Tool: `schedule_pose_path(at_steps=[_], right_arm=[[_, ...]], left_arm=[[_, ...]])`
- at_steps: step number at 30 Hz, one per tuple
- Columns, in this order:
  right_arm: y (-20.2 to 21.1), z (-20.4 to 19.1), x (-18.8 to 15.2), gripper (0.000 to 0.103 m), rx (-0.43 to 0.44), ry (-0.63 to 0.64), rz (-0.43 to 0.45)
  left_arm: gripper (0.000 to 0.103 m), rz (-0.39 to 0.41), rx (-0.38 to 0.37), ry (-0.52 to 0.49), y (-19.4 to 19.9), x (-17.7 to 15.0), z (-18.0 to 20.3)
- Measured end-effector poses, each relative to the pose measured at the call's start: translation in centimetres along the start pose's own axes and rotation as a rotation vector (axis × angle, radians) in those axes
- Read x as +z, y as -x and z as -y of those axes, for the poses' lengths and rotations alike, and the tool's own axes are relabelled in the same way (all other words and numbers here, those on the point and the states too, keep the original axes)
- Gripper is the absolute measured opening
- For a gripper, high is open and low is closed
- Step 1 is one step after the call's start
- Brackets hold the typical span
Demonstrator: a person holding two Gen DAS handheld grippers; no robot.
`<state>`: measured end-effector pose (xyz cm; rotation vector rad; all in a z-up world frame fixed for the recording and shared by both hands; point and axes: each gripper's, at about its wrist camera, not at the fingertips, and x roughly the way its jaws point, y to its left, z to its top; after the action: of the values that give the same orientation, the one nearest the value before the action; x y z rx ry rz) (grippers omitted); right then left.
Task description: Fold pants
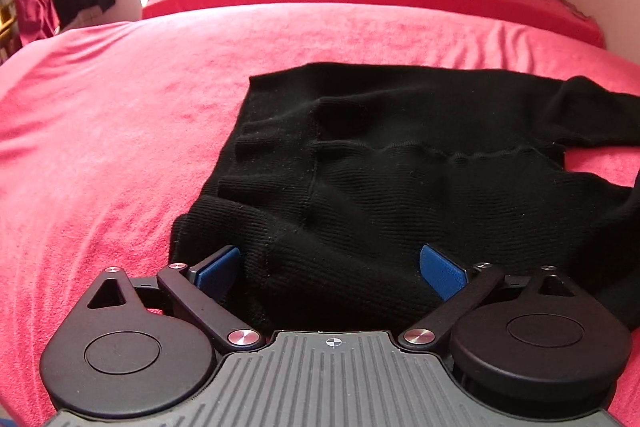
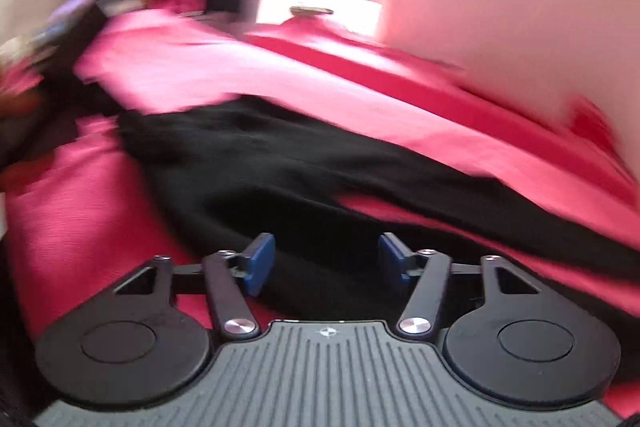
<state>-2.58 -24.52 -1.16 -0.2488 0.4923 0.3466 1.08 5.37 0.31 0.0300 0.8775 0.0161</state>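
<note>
The black knit pants [image 1: 360, 163] lie spread on the red bedspread [image 1: 120, 107] just ahead of the left gripper [image 1: 332, 267], whose blue pads [image 1: 442, 271] stand wide apart around a bunched fold of the waist end without pressing it. The right gripper [image 2: 326, 259] hovers with jaws apart and nothing held, over a leg that trails off to its right, though that view is blurred. The ribbed fabric looks soft, light and limp, so it should be pinched at the waistband or a hem.
</note>
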Motion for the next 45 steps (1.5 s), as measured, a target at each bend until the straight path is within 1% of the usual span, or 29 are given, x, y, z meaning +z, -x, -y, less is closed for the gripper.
schedule_pose_path(at_steps=[2, 4, 6, 8, 9, 10, 11, 12, 13, 14, 15, 18, 19, 21, 22, 24, 25, 26, 28, 29, 30, 32, 35, 37, 39, 40, 42, 44, 45], right_arm=[[1.5, 5.0, -1.1, 0.074, -0.122, -0.169, -0.022], [3.0, 10.1, -2.5, 0.076, -0.302, -0.359, -0.036], [4.4, 15.1, -4.1, 0.083, -0.458, -0.586, -0.043], [5.0, 19.4, -6.1, 0.083, -0.511, -0.764, -0.034], [4.9, 20.8, -6.9, 0.083, -0.552, -0.819, -0.043], [4.7, 22.2, -7.6, 0.082, -0.569, -0.869, -0.047], [4.5, 23.2, -8.4, 0.082, -0.556, -0.916, -0.035], [4.7, 23.5, -8.7, 0.075, -0.560, -0.937, 0.002], [4.7, 23.5, -8.5, 0.065, -0.553, -0.926, 0.011], [4.4, 23.4, -8.2, 0.019, -0.531, -0.886, 0.010], [4.0, 23.3, -7.9, 0.008, -0.493, -0.855, 0.010], [3.7, 22.9, -7.2, 0.007, -0.503, -0.767, -0.005], [4.8, 22.9, -7.0, 0.007, -0.531, -0.753, 0.033], [6.8, 23.9, -7.4, 0.007, -0.590, -0.815, 0.092], [6.9, 24.3, -8.0, 0.007, -0.615, -0.845, 0.070], [6.7, 24.1, -8.9, 0.008, -0.612, -0.869, -0.014], [6.9, 23.5, -9.0, 0.010, -0.626, -0.848, -0.026], [7.5, 22.7, -8.7, 0.021, -0.664, -0.814, -0.021], [8.4, 20.7, -7.4, 0.029, -0.752, -0.725, 0.013], [8.8, 19.3, -6.6, 0.040, -0.734, -0.671, 0.040], [8.8, 17.8, -5.6, 0.057, -0.673, -0.608, 0.057], [7.6, 14.1, -3.4, 0.068, -0.473, -0.454, 0.038], [5.3, 7.1, -0.9, 0.066, -0.151, -0.237, 0.018], [4.0, 2.4, 0.4, 0.066, 0.009, -0.124, 0.018], [2.7, -1.5, 1.0, 0.071, 0.148, -0.051, 0.016], [1.8, -3.1, 1.1, 0.071, 0.211, -0.025, -0.025], [-0.1, -5.7, 1.1, 0.068, 0.282, 0.042, -0.172], [0.9, -5.9, 1.4, 0.068, 0.278, 0.081, -0.125], [1.5, -4.6, 1.8, 0.068, 0.285, 0.038, -0.109]], left_arm=[[0.103, 0.001, -0.007, 0.015, 0.0, 0.0, -0.4], [0.103, 0.000, -0.003, 0.022, 0.0, 0.0, -0.3], [0.103, -0.002, 0.007, 0.023, 0.0, 0.1, 0.0], [0.103, -0.006, 0.014, 0.022, 0.0, 0.2, 0.1], [0.103, -0.009, 0.016, 0.025, 0.0, 0.2, 0.1], [0.103, -0.011, 0.017, 0.030, 0.0, 0.1, 0.1], [0.103, -0.012, 0.017, 0.035, 0.1, 0.0, 0.0], [0.103, -0.012, 0.018, 0.040, 0.2, 0.0, 0.0], [0.103, -0.013, 0.018, 0.045, 0.2, -0.1, -0.1], [0.103, -0.013, 0.015, 0.050, 0.3, -0.2, -0.3], [0.103, -0.013, 0.014, 0.053, 0.3, -0.2, -0.3], [0.103, -0.018, 0.014, 0.054, 0.3, -0.2, -0.4], [0.103, -0.020, 0.013, 0.054, 0.3, -0.1, -0.4], [0.103, -0.019, 0.009, 0.056, 0.3, -0.2, -0.5], [0.103, -0.020, 0.008, 0.055, 0.3, -0.2, -0.5], [0.103, -0.021, 0.006, 0.053, 0.4, -0.3, -0.5], [0.103, -0.021, 0.003, 0.054, 0.5, -0.3, -0.6], [0.103, -0.022, 0.000, 0.057, 0.6, -0.4, -0.8], [0.103, -0.025, -0.003, 0.062, 0.9, -0.6, -1.1], [0.103, -0.027, -0.006, 0.068, 1.1, -0.6, -1.3], [0.103, -0.029, -0.010, 0.077, 1.3, -0.6, -1.5], [0.103, -0.035, -0.022, 0.106, 1.7, -0.6, -2.0], [0.103, -0.042, -0.064, 0.166, 2.4, -0.3, -2.7], [0.103, -0.038, -0.096, 0.196, 2.8, -0.1, -3.1], [0.103, -0.030, -0.107, 0.205, 3.1, 0.2, -3.2], [0.103, -0.026, -0.102, 0.202, 3.2, 0.3, -3.2], [0.103, -0.022, -0.075, 0.194, 3.1, 0.4, -3.2], [0.103, -0.023, -0.056, 0.192, 2.9, 0.2, -3.5], [0.103, -0.032, -0.053, 0.196, 2.6, 0.1, -3.8]])
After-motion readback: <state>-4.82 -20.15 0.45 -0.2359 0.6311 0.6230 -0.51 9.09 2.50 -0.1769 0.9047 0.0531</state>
